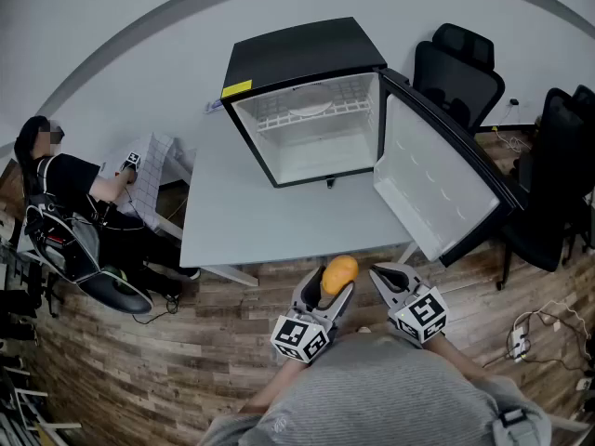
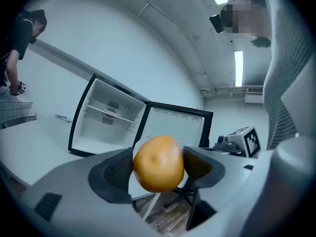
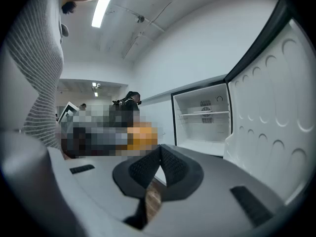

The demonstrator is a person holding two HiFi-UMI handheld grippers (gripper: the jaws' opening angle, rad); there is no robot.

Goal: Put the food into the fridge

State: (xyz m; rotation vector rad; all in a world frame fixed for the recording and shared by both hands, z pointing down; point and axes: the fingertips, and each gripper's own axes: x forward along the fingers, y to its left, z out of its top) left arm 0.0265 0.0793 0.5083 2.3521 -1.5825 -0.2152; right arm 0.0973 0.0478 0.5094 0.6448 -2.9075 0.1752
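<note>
one white table [image 1: 279, 221] carries one black fridge [image 1: 297, 59] at 12 o'clock, its door [image 1: 437, 189] swung open toward 2. two grippers sit at 6, both held roughly level, aimed at the fridge. the left gripper [image 1: 333, 286] stands wide, clamping one orange fruit [image 2: 158, 163]. the right gripper [image 3: 159, 168] is closed tight, empty.
</note>
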